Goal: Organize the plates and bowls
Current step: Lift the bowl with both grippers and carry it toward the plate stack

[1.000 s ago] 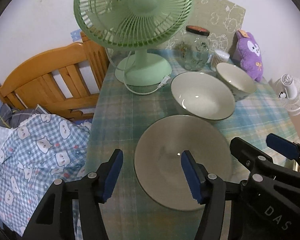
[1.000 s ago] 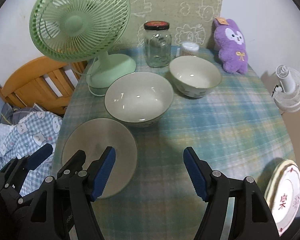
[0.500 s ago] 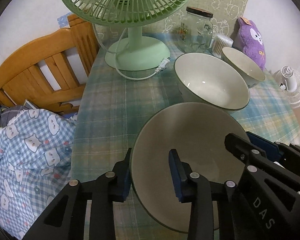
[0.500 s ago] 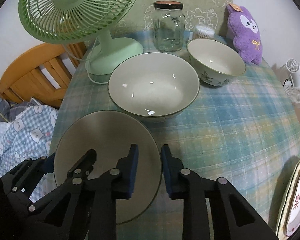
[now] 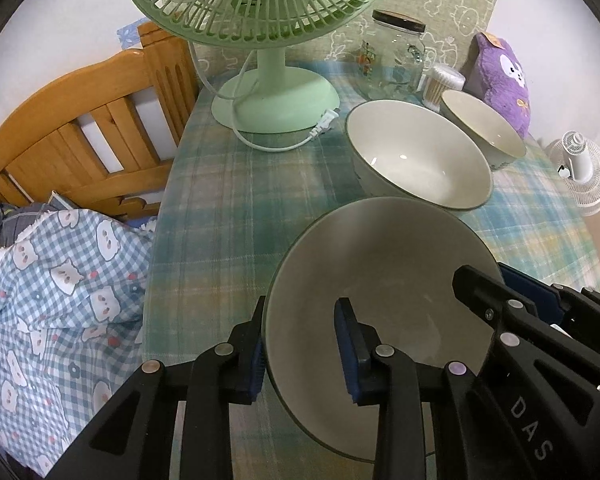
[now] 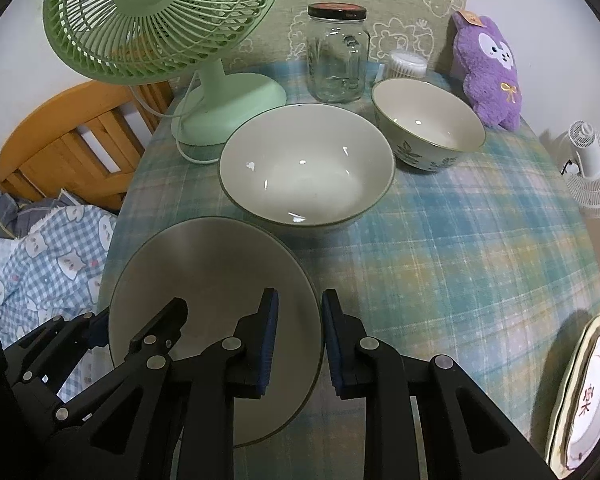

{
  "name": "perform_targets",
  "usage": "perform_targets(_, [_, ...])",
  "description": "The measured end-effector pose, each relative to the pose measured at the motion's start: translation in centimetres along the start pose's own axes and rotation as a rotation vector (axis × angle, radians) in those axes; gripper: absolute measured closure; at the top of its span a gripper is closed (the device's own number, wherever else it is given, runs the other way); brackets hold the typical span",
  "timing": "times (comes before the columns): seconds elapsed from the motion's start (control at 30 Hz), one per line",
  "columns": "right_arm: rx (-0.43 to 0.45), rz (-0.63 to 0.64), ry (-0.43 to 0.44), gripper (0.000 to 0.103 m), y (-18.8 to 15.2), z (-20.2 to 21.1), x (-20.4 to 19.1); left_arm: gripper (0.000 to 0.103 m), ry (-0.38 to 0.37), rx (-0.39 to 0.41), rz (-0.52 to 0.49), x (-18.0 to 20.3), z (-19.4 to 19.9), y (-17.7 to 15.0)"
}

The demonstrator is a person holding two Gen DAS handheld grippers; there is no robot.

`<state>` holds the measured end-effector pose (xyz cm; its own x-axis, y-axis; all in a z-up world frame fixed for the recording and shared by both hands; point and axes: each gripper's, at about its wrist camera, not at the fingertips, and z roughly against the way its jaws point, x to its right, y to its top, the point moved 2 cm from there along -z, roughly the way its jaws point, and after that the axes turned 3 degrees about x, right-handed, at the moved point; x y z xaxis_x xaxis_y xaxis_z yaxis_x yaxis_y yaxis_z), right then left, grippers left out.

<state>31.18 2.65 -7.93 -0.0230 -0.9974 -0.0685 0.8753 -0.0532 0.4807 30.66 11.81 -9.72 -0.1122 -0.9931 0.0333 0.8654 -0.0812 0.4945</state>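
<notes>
Both grippers clamped on one plate.

Left gripper (image 5: 302, 344) pinches the plate's (image 5: 380, 264) left rim, right gripper (image 6: 298, 344) its right rim; the plate faces up on the table (image 6: 440, 248), just before the large bowl (image 6: 306, 164).

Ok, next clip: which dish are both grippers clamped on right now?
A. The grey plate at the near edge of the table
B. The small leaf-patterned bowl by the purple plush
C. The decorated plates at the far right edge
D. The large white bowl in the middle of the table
A: the left gripper pinches the left rim of the grey plate and the right gripper pinches its right rim; both bowls sit untouched.
</notes>
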Motion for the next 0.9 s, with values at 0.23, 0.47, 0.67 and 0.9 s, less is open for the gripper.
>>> perform_targets(0.23, [0.005, -0.004, 0.003, 0.077, -1.1, 2.0, 1.6, 0.074, 0.0, 0.005, 0.003, 1.7, 1.8, -1.0])
perform_targets(0.47, [0.017, 0.007, 0.012, 0.077, -3.2, 4.6, 4.0, 0.074, 0.01, 0.012, 0.022, 4.3, 3.9, -2.6])
perform_targets(0.67, [0.013, 0.007, 0.008, 0.077, -5.2, 6.2, 6.7, 0.078, 0.013, 0.009, 0.025, 7.1, 5.2, -4.4])
perform_targets(0.9, [0.007, -0.001, -0.006, 0.077, -7.7, 7.8, 10.8, 0.079, 0.001, 0.003, 0.028, 10.9, 6.3, -6.7])
